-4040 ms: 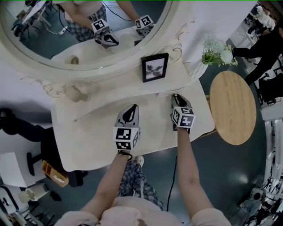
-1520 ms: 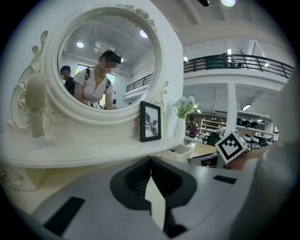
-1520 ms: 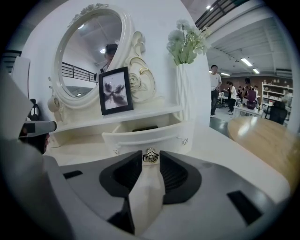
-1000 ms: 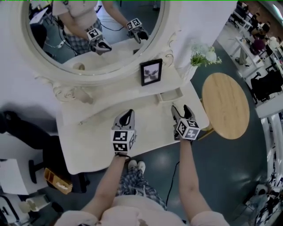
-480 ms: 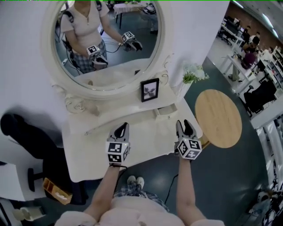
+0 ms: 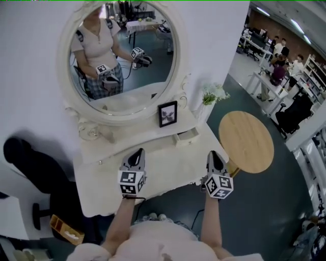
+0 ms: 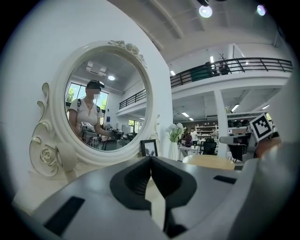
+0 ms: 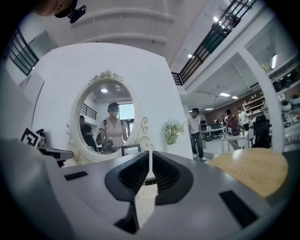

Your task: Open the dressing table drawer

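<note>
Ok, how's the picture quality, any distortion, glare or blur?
Head view: evenly lit and sharp, though the wide lens bows the mirror and dressing table. Left gripper view: black round vignette, a ceiling light flares at the top, the near jaws look soft. Right gripper view: same vignette, the balcony railing bends strongly.

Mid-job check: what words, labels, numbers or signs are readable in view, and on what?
No readable text anywhere.
Left marker cube and right marker cube: black-and-white square patterns only, no letters.
Picture frame: a dark image, no words.
Far background: too small to read.
</note>
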The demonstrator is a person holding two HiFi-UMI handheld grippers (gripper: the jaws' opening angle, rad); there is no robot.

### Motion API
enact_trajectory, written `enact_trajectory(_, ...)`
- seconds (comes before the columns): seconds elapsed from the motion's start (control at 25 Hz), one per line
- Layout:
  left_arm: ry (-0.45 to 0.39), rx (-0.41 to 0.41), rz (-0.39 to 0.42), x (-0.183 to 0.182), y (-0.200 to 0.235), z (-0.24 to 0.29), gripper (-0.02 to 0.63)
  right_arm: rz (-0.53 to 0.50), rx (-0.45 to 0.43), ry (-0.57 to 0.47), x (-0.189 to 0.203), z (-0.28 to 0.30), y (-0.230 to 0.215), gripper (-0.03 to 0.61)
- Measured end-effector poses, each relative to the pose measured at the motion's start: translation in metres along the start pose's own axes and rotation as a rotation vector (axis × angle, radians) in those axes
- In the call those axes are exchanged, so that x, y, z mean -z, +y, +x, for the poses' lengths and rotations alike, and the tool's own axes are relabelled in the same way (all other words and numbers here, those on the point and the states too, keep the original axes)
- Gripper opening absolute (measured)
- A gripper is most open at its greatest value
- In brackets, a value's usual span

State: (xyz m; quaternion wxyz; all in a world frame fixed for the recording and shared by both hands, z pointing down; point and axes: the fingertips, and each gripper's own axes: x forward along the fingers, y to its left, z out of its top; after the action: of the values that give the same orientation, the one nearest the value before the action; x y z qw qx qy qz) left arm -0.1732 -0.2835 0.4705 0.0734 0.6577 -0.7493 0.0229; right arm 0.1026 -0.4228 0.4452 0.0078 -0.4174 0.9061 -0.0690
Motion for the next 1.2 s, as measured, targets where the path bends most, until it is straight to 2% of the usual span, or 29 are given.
enact_trajectory(0.12,-0.018,-0.006,-0.003,-0.003,0.002,-0.003,0.028,-0.008,0.009,-0.007,-0.001,-0.011,0.0,0.018)
enact_trajectory(0.4,-0.043,-0.02,-0.005,-0.008,0.006,-0.008,0.028,-0.015,0.009,-0.018,-0.005,-0.023,-0.003,0.015)
enact_trajectory(0.72,-0.035,-0.034,-0.011,-0.004,0.005,-0.012,0.028,-0.006,0.02,-0.029,-0.014,-0.031,-0.014,0.013)
enact_trajectory(1.2,-0.008,-0.02,-0.022,0.01,-0.003,-0.014,0.028,-0.001,0.034,0.014,-0.001,-0.04,-0.018,0.013)
